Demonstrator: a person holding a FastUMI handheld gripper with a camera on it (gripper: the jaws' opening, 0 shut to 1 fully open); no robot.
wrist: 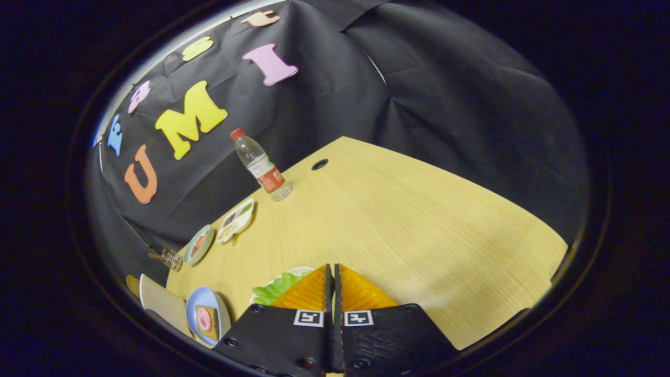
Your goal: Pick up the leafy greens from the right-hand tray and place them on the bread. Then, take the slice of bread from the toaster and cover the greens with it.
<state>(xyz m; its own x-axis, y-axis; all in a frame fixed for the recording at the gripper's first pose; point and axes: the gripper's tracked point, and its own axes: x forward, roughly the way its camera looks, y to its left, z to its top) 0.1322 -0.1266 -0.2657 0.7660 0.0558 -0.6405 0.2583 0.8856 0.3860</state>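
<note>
We see our tool [333, 273] with its fingers together, nothing between them. Just left of them, ruffled green leafy greens [276, 288] lie on a white round plate [299, 270]. A blue plate [196, 302] holds one topped bread slice [208, 320]; a green-rimmed dish [199, 244] and a white divided tray [236, 220] sit farther off, one clear plastic bottle [260, 164] beyond. The pale wooden surface [408, 225] meets black cloth.

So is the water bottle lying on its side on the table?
No, the water bottle stands upright on the wooden table, red cap on top, well beyond the gripper, whose fingers are closed together.
</note>
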